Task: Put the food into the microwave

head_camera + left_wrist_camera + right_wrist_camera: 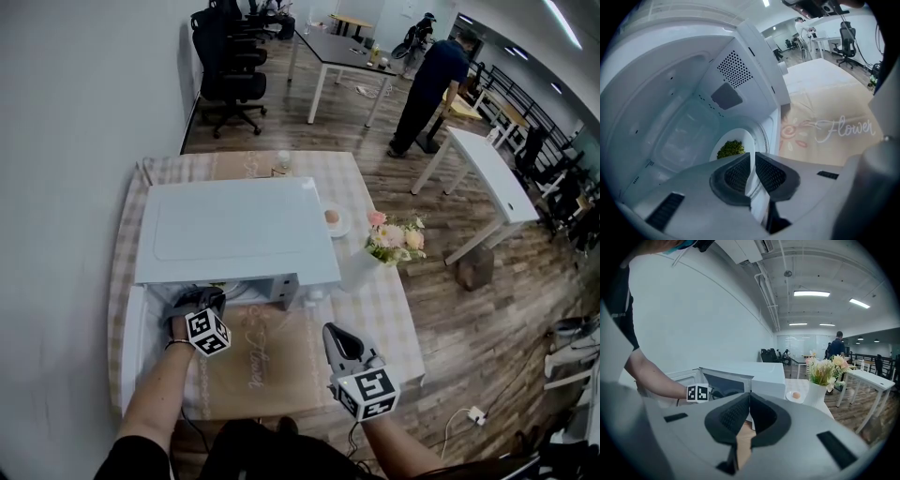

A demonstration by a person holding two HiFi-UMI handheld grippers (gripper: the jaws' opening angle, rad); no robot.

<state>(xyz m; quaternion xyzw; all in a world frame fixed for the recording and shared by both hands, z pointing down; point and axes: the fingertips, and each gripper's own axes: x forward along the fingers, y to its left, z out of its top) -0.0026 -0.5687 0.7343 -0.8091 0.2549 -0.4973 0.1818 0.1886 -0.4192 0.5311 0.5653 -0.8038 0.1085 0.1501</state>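
The microwave (244,230) stands on the table (384,319) against the wall, with its door (131,337) swung open to the left. The left tongs (752,157) reach into the open cavity and are pressed onto the near rim of a white plate (740,138), a thin white edge showing between them. The plate lies on the floor of the cavity, and the green food (730,148) sits heaped in the middle of it, inside the microwave. In front of the microwave a beige mat (272,361) with cursive lettering covers the checked cloth.

Further right, the right tongs (750,394) hover above the front edge of the table, well apart from the microwave. They are pressed together at the tips with nothing between them. Just beside the microwave's right side rests a small saucer (339,225) with a round, pale brown item (332,217) on it. Near it, toward the table's right edge, stands a white vase (359,267) with pink and cream flowers (396,236). Far off across the wooden floor, a person (429,89) in dark clothes leans by a white desk (487,183).
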